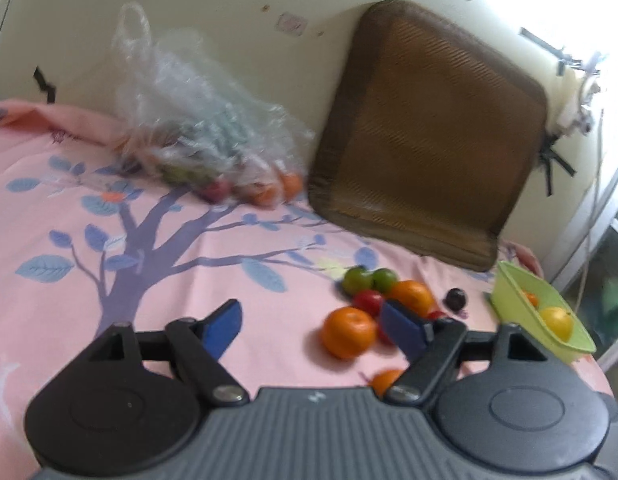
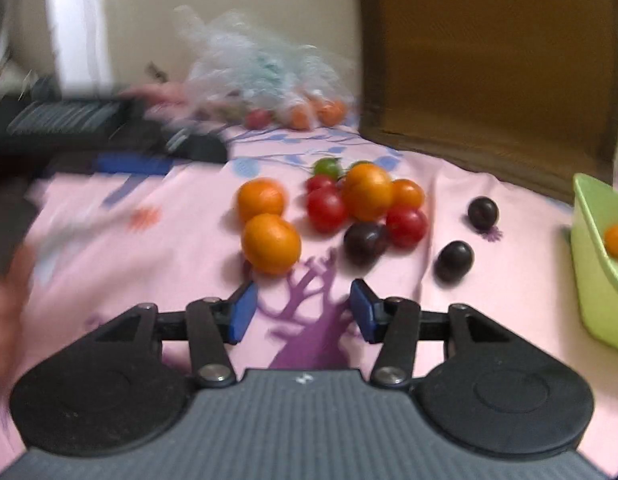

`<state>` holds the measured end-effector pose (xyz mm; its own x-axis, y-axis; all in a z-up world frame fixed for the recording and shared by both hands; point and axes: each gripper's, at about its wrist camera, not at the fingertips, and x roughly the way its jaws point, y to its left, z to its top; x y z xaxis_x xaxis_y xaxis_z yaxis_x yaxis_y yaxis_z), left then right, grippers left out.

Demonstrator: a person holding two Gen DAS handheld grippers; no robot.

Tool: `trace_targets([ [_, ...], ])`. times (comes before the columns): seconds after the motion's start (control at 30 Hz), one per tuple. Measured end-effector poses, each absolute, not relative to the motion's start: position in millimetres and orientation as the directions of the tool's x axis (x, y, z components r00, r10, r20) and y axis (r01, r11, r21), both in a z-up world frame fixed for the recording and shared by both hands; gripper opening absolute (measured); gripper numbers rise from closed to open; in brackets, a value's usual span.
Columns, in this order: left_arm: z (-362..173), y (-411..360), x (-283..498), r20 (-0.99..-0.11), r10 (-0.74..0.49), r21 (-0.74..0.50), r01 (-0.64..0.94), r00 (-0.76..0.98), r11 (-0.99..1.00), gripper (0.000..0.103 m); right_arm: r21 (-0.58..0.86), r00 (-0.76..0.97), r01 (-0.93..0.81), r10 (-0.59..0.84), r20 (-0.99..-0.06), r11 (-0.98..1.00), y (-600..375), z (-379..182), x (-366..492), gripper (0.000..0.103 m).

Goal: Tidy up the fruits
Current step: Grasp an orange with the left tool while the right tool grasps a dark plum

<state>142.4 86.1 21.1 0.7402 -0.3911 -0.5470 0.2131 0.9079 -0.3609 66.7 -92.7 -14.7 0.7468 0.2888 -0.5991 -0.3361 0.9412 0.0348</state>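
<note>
Surface: bed sheet (image 2: 157,264), pink cloth printed with a purple tree.
Fruits: round glossy oranges (image 2: 271,243), red tomatoes (image 2: 326,209), dark plums (image 2: 454,261), clustered mid-frame.
Basket: green plastic basket (image 2: 589,264), right edge, oranges inside.
Bag: crinkled clear bag (image 1: 181,120), upper left.
Left tool (image 1: 313,326): wide, empty.
Right tool (image 2: 303,312): partly apart, empty.

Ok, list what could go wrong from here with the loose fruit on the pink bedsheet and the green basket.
1. The round oranges, red fruits and dark plums lie loose on the soft pink patterned bedsheet; a nudge may send them rolling.
2. The light green plastic basket appears to sit at the bed's edge, so a push could tip it off.
3. The open left gripper and open right gripper both work near the same pile and might collide.
</note>
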Motion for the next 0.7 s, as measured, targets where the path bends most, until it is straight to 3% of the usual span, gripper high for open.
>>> trace_targets([
  [0.23,13,72,144,-0.571,-0.517,-0.414,0.32,0.637,0.852,0.074,0.049,0.801,-0.291,0.271,-0.533,0.955,-129,2,54,0.053],
  [0.3,17,66,131,-0.56,-0.515,-0.385,0.346,0.649,0.856,0.079,0.055,0.804,-0.298,0.282,-0.523,0.953,-134,4,60,0.053],
  [0.47,18,41,111,-0.601,-0.401,-0.218,0.341,0.692,0.915,0.078,0.101,0.792,-0.326,0.329,-0.515,0.94,-132,2,90,0.047],
  [0.53,14,31,112,-0.623,-0.376,-0.182,0.341,0.686,0.922,0.072,0.1,0.769,-0.33,0.329,-0.548,0.939,-128,-6,102,0.039],
  [0.6,10,26,113,-0.613,-0.382,-0.175,0.352,0.692,0.92,0.07,0.112,0.747,-0.323,0.326,-0.58,0.94,-124,-16,114,0.037],
  [0.67,10,23,112,-0.595,-0.409,-0.196,0.369,0.692,0.909,0.053,0.109,0.755,-0.326,0.328,-0.568,0.939,-124,-18,116,0.032],
  [0.7,11,21,111,-0.592,-0.434,-0.213,0.387,0.68,0.897,0.038,0.116,0.755,-0.327,0.333,-0.565,0.938,-125,-17,114,0.032],
])
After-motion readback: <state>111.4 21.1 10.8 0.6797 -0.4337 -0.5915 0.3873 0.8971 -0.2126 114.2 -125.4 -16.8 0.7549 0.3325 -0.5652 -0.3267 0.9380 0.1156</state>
